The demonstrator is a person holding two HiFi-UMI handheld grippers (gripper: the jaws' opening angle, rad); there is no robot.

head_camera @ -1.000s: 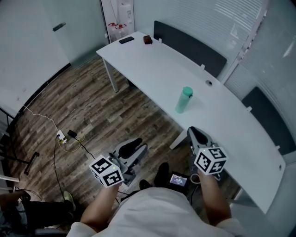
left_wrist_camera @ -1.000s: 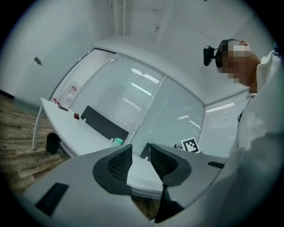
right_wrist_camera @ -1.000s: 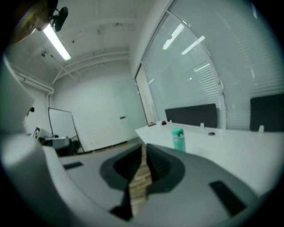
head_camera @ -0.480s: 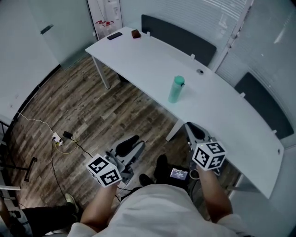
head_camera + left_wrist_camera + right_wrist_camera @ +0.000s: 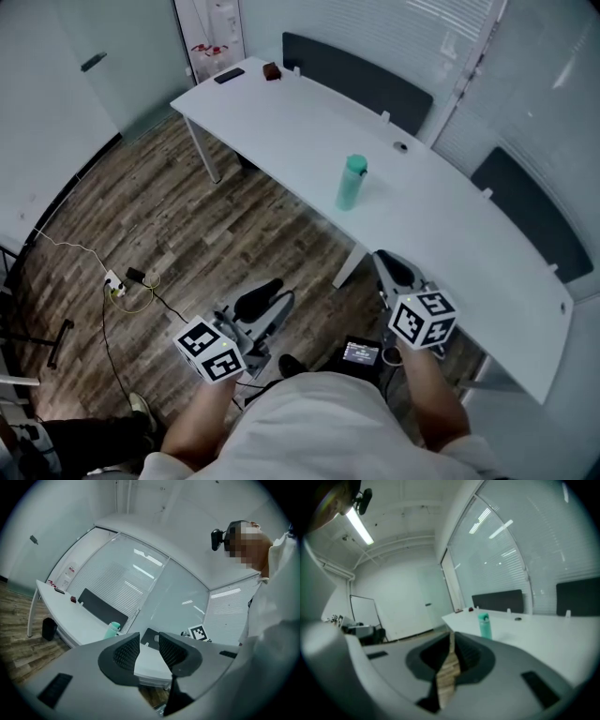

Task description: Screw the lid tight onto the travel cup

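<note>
Head view: cup waits on the desk while both hand-held grippers hang back.

Over the past second the cup has slid slightly up and left in the frame. That looks like a shift of stance or gaze by the person, not of the cup. It stands upright and alone on the white desk, its lid on top; how tight that lid sits cannot be told. The left hand-held gripper and right hand-held gripper have stayed low by the waist, above the floor, well apart from the cup. The left jaws are spread with nothing between them; the right are pressed nearly together, pinching nothing. The approach seems barely begun, with no twist started.
</note>
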